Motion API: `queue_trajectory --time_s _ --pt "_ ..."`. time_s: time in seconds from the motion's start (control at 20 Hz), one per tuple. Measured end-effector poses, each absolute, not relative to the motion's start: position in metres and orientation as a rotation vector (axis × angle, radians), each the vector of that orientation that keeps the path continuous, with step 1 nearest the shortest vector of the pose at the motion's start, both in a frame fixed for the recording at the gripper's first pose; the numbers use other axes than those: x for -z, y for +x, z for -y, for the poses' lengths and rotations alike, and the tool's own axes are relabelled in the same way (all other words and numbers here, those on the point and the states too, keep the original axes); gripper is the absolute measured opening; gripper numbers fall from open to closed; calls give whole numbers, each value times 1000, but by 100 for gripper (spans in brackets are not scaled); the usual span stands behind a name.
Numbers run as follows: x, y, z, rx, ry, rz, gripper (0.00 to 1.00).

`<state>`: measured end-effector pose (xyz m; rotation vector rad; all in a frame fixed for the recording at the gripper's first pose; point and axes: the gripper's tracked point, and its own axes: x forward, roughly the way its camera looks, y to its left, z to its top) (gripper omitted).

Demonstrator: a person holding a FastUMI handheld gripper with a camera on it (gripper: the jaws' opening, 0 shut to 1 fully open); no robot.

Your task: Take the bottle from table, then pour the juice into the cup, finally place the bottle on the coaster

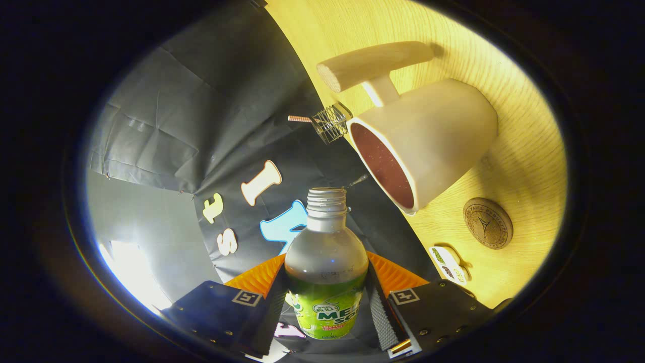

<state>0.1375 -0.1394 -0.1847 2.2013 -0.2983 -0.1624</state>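
Bottle (326, 262) clamped between both fingers of the narrowly parted tongs (326, 302).

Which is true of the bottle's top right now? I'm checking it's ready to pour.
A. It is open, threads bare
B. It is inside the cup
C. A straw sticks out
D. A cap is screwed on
A: the bottle, clamped between the tongs, shows bare neck threads and no cap, short of the cup.

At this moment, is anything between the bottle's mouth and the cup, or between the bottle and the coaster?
Nothing visible is in the way. The gripper is shut on the bottle, its open neck aimed toward the cup mouth across open space. The coaster lies bare on the table beside the cup; a small card sits near it, not on it.
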Motion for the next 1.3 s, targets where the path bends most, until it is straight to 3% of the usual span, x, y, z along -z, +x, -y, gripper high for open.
queue_trajectory --time_s 1.3 --pt "205 136 134 132 2079 219 77"
